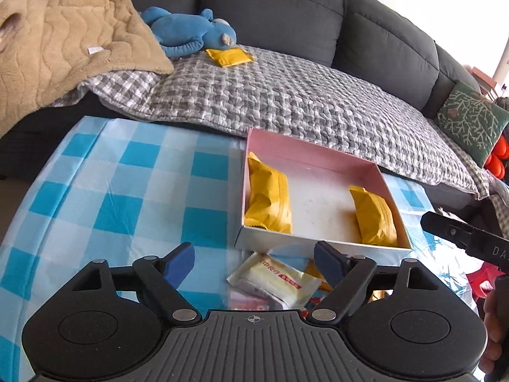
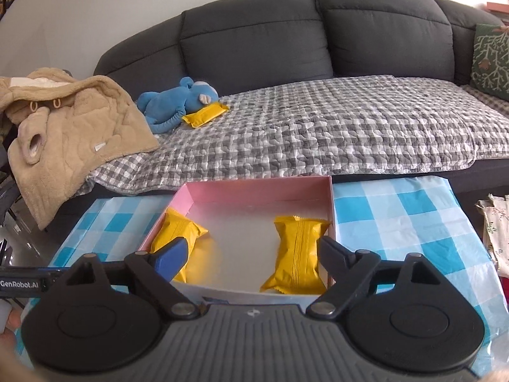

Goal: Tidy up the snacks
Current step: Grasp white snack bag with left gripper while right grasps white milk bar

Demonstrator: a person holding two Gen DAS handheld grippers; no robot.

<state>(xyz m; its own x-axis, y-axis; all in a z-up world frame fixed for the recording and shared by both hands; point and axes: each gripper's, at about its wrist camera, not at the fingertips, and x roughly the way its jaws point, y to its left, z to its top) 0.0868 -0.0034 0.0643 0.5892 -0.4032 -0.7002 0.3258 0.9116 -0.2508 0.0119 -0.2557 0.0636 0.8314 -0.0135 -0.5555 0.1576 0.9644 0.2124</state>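
A pink box [image 1: 318,149] [image 2: 254,187] sits on the blue checked tablecloth [image 1: 111,191] [image 2: 397,222]. Two yellow snack packets lie in it: one at its left [image 1: 268,199] [image 2: 178,227], one at its right [image 1: 373,213] [image 2: 297,251]. A third yellow packet [image 1: 229,56] [image 2: 205,113] lies on the sofa by the blue plush toy. A white snack packet [image 1: 275,280] lies on the table in front of the box. My left gripper [image 1: 254,261] is open and empty above the white packet. My right gripper [image 2: 251,251] is open and empty over the box's near edge.
A dark grey sofa [image 2: 286,31] with a grey checked quilt [image 2: 318,127] stands behind the table. On it are a blue plush toy [image 1: 191,31] [image 2: 178,102], a beige fleece blanket [image 1: 63,47] [image 2: 70,127] and a green cushion [image 1: 470,117] [image 2: 490,57]. More wrappers [image 1: 254,302] lie under the left gripper.
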